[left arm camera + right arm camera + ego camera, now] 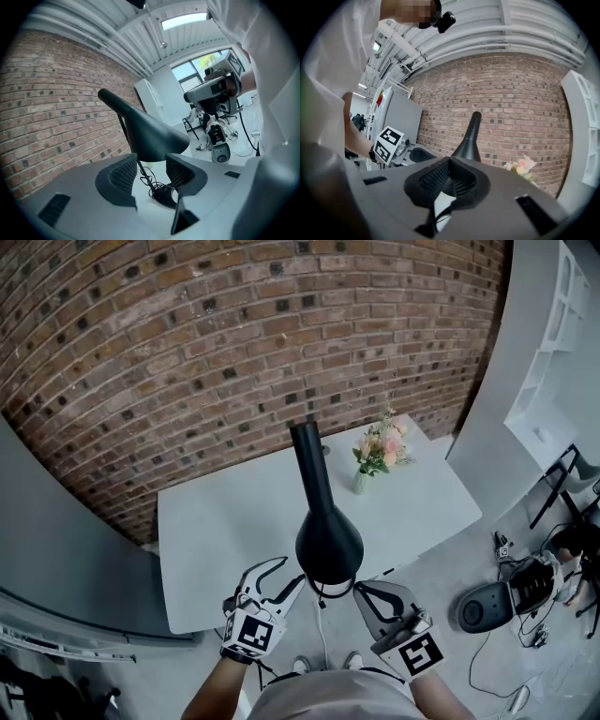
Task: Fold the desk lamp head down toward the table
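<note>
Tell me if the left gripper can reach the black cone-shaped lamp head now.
Probably yes: the left gripper has its jaws apart right beside the rim of the black cone-shaped lamp head, and nothing blocks it.

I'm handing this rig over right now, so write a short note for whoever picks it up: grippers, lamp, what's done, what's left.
Left gripper: jaws apart, beside the rim of the lamp head, gripping nothing.
Right gripper: looks closed on the rim's other side.
Lamp: stands on the white table, head raised above it, narrow end tilted upward.
Done: rim gripped on one side.
Left: fold the head down toward the table.
</note>
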The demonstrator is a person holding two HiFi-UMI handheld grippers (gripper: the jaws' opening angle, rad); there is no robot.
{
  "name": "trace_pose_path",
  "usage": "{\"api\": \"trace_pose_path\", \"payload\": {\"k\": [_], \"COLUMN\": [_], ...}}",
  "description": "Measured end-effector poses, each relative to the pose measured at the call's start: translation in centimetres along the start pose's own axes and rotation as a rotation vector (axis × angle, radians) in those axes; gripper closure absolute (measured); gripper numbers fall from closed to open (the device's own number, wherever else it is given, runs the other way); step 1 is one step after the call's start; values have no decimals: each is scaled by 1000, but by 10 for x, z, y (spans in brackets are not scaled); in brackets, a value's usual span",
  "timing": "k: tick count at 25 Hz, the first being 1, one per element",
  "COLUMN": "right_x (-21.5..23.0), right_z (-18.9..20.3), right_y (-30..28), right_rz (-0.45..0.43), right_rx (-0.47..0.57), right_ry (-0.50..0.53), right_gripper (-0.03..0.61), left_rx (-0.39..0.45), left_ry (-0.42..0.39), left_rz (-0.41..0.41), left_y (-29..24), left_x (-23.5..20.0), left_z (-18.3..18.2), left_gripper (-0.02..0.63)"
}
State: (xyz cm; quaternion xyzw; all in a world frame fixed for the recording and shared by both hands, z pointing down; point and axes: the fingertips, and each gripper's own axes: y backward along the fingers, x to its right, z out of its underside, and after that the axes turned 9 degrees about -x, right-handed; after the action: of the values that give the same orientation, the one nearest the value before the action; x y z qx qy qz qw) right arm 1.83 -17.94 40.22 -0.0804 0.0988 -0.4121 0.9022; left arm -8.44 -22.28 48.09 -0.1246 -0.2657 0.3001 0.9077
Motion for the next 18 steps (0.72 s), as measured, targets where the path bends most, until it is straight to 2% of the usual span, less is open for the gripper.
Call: {"api": "trace_pose_path", "payload": {"k": [8,15,18], "right_x": [-2,-4,-7], "right_z": [3,6,6], "right_y": [5,12,14], "right_rz": [-42,-72,-84], "right_rx": [12,14,18], "right_ry": [-8,-11,-12], "right_gripper": [560,560,560], "left_rx": [41,53,67], "left_ry": [186,273,287], "left_rz": [-68,-116,-148], "left_y": [16,32,42], "left_x": [-11,-6,-3], "left_z": [-2,2,-1], "left_gripper": [432,466,496]}}
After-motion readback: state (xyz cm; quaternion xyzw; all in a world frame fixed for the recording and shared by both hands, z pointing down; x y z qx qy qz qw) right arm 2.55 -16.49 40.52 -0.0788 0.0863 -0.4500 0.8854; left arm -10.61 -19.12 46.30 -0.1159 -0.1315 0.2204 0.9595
